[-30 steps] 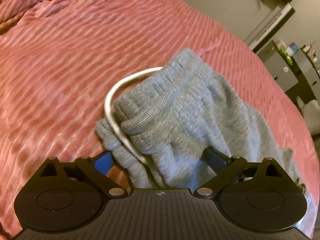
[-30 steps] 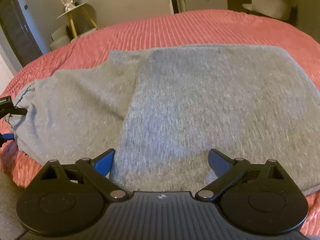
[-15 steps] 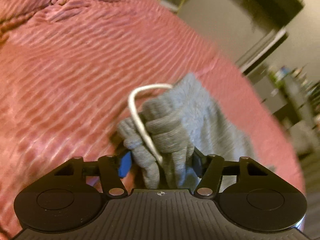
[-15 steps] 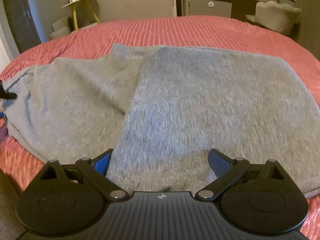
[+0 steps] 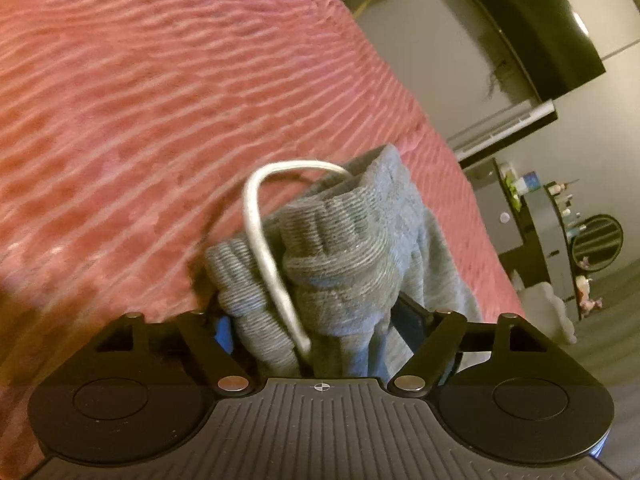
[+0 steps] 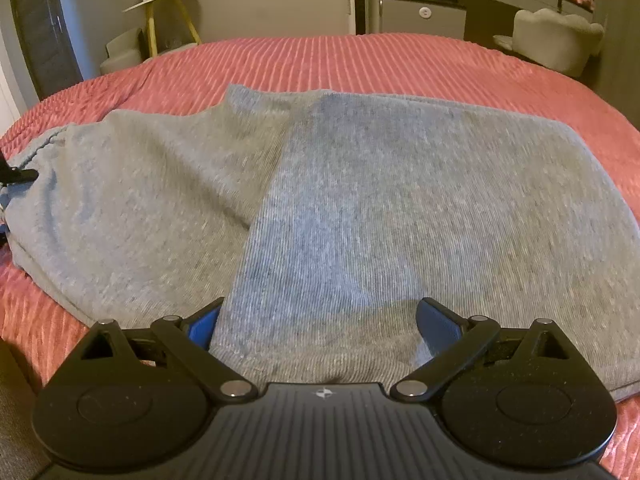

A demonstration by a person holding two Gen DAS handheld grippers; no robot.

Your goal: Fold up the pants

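Note:
Grey sweatpants (image 6: 360, 200) lie folded on a red ribbed bedspread (image 6: 360, 60). In the left wrist view my left gripper (image 5: 316, 320) is shut on the bunched ribbed waistband (image 5: 332, 248), lifted off the bed, with a white drawstring loop (image 5: 260, 232) arching over it. My right gripper (image 6: 316, 328) is open, its fingers straddling the near edge of the pants' fabric without pinching it. The left gripper's fingertip (image 6: 18, 176) shows at the far left of the right wrist view, at the waistband end.
The bedspread (image 5: 160, 100) stretches to the left and beyond. A wooden side table (image 6: 164, 12) and a grey cabinet (image 6: 424, 16) stand behind the bed, a pale armchair (image 6: 556, 40) at the right. A dresser with a round mirror (image 5: 596, 240) stands off the bed's edge.
My left gripper closed on the waistband and lifted it, tilting toward the room. My right gripper stayed open at the pants' near edge, rising slightly.

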